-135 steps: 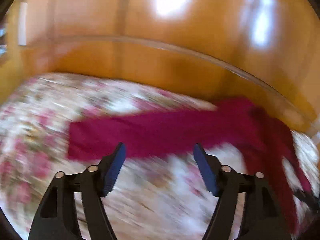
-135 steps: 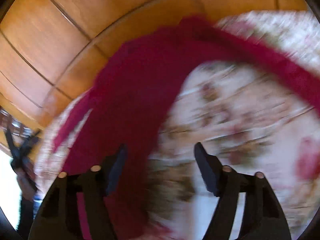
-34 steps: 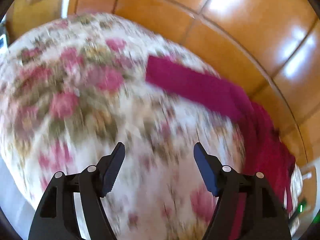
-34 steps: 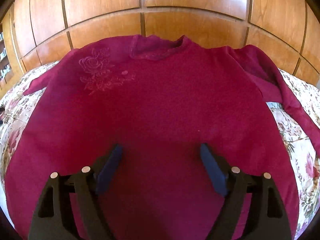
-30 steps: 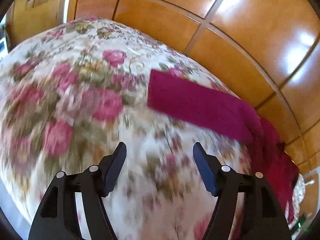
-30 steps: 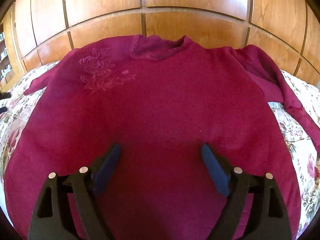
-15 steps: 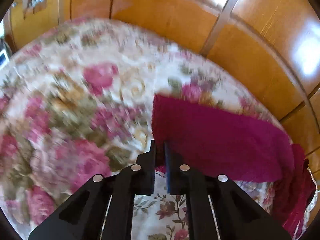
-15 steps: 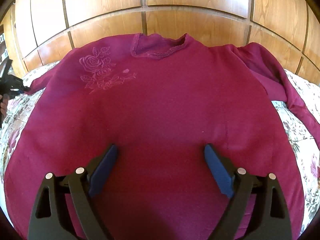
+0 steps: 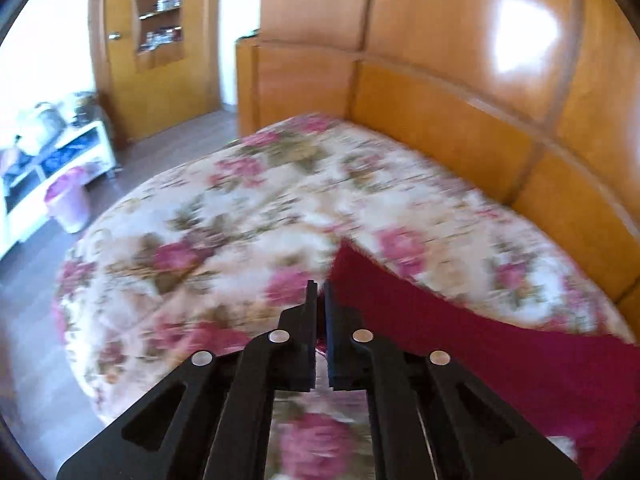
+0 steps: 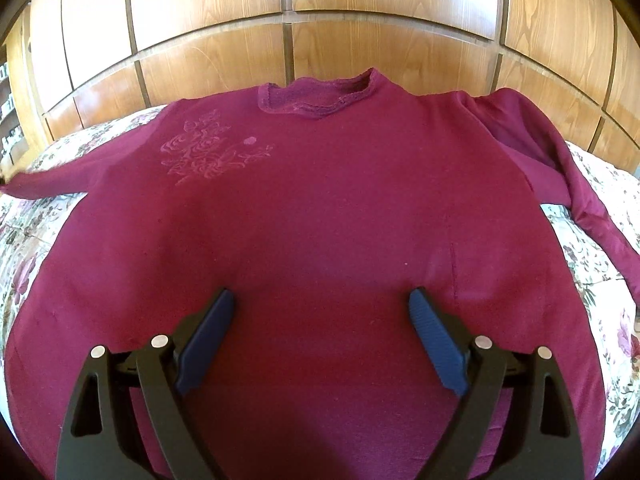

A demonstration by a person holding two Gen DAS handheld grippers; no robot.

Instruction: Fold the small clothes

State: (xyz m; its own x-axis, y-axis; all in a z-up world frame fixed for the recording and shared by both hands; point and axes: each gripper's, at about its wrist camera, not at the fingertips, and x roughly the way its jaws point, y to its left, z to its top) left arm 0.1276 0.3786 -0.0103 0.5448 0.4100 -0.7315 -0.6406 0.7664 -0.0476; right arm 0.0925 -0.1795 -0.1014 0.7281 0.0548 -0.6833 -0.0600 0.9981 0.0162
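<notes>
Knit maroon sweater point(image 10: 320, 220) lies flat, front up, on the floral bedspread point(image 9: 248, 216), and looks soft, light and limp, best taken at cuffs and hem; the left gripper point(image 9: 320, 292) is pinched onto its sleeve end point(image 9: 360, 280). Right gripper point(image 10: 320, 320) hovers wide apart above the body; no readable writing, only a rose motif point(image 10: 208, 152).
</notes>
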